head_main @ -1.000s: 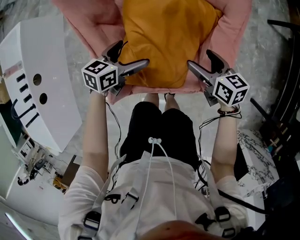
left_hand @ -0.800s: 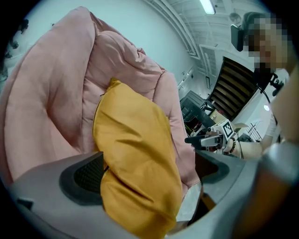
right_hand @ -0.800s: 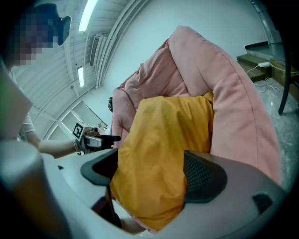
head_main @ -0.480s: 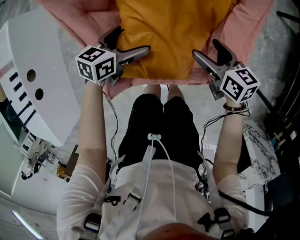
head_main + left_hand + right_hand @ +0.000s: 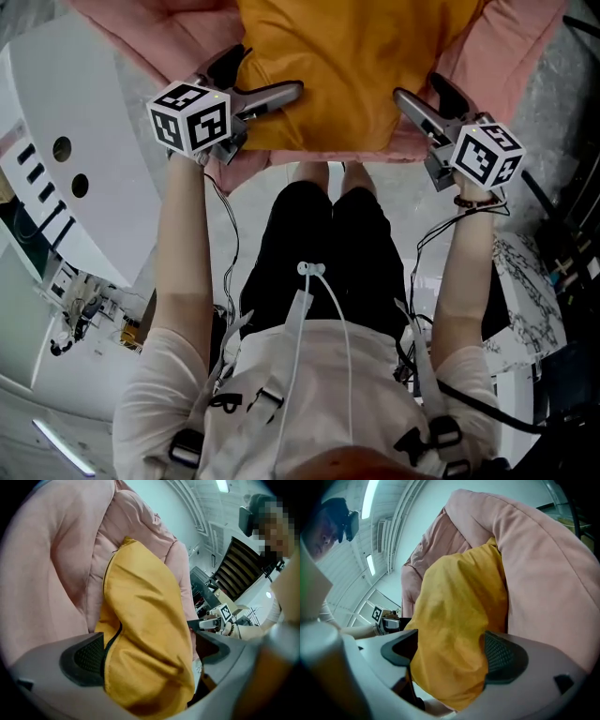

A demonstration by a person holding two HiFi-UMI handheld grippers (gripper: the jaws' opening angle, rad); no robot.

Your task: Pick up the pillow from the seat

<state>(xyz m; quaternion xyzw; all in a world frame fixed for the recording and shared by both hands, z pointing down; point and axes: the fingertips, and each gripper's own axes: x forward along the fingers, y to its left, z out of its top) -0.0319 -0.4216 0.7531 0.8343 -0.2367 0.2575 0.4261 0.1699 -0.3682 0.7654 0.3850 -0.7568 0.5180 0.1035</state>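
The pink seat (image 5: 159, 37) (image 5: 56, 573) (image 5: 548, 573) is the biggest thing here, its padded cushions rising beyond both sets of jaws and curving round their outer sides. Outside the left jaws, well apart from them, stands a white curved housing (image 5: 84, 178) with 2 round holes and a row of black slots.

The mustard-yellow pillow (image 5: 347, 66) (image 5: 140, 620) (image 5: 454, 620) lies on the seat against the pink padding, spanning the space between the 2 grippers, with a lower corner reaching into each one. Whether it is clear of the seat cannot be told.

The left gripper (image 5: 272, 75) (image 5: 150, 651) has its jaws closed on the pillow's left corner: the fabric bulges to fill the gap and presses on both dark ribbed pads. A dark zip seam (image 5: 112, 639) runs down the pillow just beside the outer pad.

The right gripper (image 5: 419, 91) (image 5: 450, 653) grips the right corner in the same way, yellow cloth bunched from pad to pad.

Behind each pair of jaws sits a marker cube (image 5: 190, 117), the right one (image 5: 487, 155) near a beaded wristband. The print in view is the black-and-white square pattern on each cube face. Each gripper view also shows the other gripper's marker, small, past the pillow.
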